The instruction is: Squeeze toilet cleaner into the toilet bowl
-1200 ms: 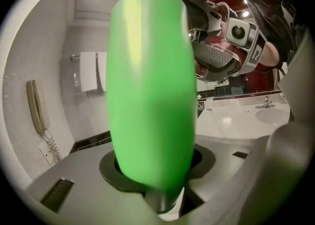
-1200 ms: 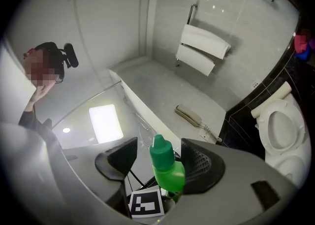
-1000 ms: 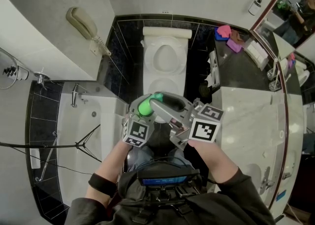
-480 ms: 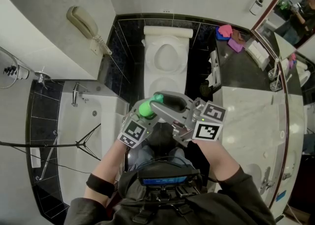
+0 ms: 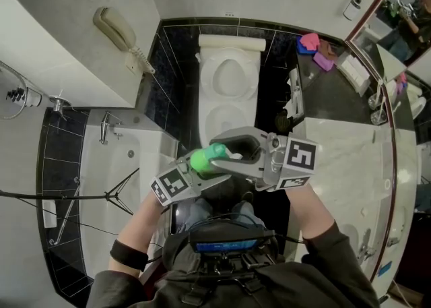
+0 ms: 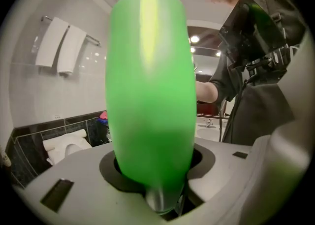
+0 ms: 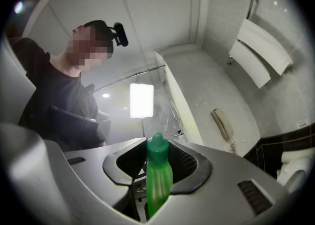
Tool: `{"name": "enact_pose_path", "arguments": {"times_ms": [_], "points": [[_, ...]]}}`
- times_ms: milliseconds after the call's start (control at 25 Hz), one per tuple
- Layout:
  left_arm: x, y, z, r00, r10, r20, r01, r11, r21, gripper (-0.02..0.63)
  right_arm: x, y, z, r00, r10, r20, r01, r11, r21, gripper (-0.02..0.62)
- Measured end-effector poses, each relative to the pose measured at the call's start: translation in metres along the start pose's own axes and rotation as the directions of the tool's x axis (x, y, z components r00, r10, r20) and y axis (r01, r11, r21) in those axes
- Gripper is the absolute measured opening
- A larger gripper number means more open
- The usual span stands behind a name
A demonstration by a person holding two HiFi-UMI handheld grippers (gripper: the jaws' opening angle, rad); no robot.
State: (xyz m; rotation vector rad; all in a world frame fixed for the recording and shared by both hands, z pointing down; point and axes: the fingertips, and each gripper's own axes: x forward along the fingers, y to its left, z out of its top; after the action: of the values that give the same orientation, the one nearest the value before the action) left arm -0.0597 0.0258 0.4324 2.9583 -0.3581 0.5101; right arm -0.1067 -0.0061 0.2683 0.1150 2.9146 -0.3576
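In the head view I hold a green toilet-cleaner bottle (image 5: 204, 159) at chest height between both grippers, below the white toilet (image 5: 229, 77). My left gripper (image 5: 212, 165) comes in from the lower left and is shut on the bottle's wide body, which fills the left gripper view (image 6: 150, 86). My right gripper (image 5: 236, 150) reaches in from the right. In the right gripper view its dark pads (image 7: 189, 162) sit against the bottle's narrow capped end (image 7: 158, 170), so it is shut on that end. The cap is on.
A bathtub (image 5: 114, 165) lies to the left, with a wall phone (image 5: 118, 30) above it. A marble counter (image 5: 337, 158) runs along the right under a mirror. Coloured items (image 5: 310, 44) sit on the dark ledge beside the toilet. Towels (image 6: 61, 47) hang on the wall.
Both grippers have shifted with the bottle between them. The left marker cube swung down and left, the right one rose and rolled. The bottle now lies more level across the body.
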Motion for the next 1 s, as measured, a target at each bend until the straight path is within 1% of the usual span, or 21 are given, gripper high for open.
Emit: {"name": "enact_pose_path", "arguments": {"times_ms": [120, 200, 280, 360, 440, 600, 680, 720, 760, 840, 920, 1000], "points": [[-0.004, -0.014, 0.003, 0.998, -0.058, -0.005, 0.058, 0.998, -0.024, 0.199, 0.003, 0.015, 0.001, 0.997, 0.078, -0.016, -0.078, 0.996, -0.033, 0.150], [-0.005, -0.021, 0.001, 0.995, -0.100, -0.007, 0.100, 0.995, -0.012, 0.199, 0.003, 0.024, 0.002, 0.993, 0.117, -0.024, -0.118, 0.992, -0.043, 0.150], [-0.007, -0.029, 0.001, 0.990, -0.142, -0.007, 0.141, 0.990, -0.005, 0.199, 0.003, 0.032, 0.002, 0.988, 0.149, -0.023, -0.151, 0.986, -0.073, 0.149], [-0.008, -0.035, 0.001, 0.986, -0.165, -0.007, 0.165, 0.986, -0.005, 0.199, 0.002, 0.036, 0.001, 0.985, 0.171, -0.018, -0.172, 0.980, -0.097, 0.149], [-0.008, -0.036, 0.000, 0.988, -0.157, -0.009, 0.157, 0.988, -0.002, 0.199, 0.002, 0.037, 0.001, 0.985, 0.173, -0.014, -0.174, 0.980, -0.098, 0.150], [-0.008, -0.033, 0.001, 0.992, -0.130, -0.010, 0.130, 0.992, 0.008, 0.199, 0.002, 0.035, 0.000, 0.989, 0.151, 0.010, -0.150, 0.988, -0.043, 0.159], [-0.008, -0.033, 0.001, 0.992, -0.127, -0.011, 0.127, 0.992, 0.015, 0.199, 0.003, 0.035, -0.001, 0.990, 0.142, 0.010, -0.142, 0.990, -0.027, 0.207], [-0.008, -0.032, 0.002, 0.992, -0.127, -0.011, 0.128, 0.992, 0.017, 0.199, 0.004, 0.035, -0.002, 0.990, 0.142, 0.006, -0.142, 0.990, -0.024, 0.258], [-0.008, -0.032, 0.002, 0.992, -0.127, -0.011, 0.127, 0.992, 0.016, 0.199, 0.005, 0.036, -0.003, 0.990, 0.142, 0.001, -0.142, 0.990, -0.024, 0.272], [-0.008, -0.032, 0.004, 0.993, -0.115, -0.011, 0.115, 0.993, 0.006, 0.199, 0.005, 0.035, -0.004, 0.991, 0.134, -0.003, -0.134, 0.991, -0.021, 0.272], [-0.006, -0.028, 0.004, 0.996, -0.084, -0.011, 0.084, 0.996, 0.014, 0.199, 0.004, 0.031, -0.002, 0.994, 0.109, 0.009, -0.109, 0.994, -0.006, 0.272], [-0.004, -0.017, 0.001, 1.000, -0.013, -0.008, 0.014, 0.999, 0.039, 0.199, 0.002, 0.021, 0.001, 0.998, 0.051, 0.034, -0.051, 0.999, 0.007, 0.273]]}}
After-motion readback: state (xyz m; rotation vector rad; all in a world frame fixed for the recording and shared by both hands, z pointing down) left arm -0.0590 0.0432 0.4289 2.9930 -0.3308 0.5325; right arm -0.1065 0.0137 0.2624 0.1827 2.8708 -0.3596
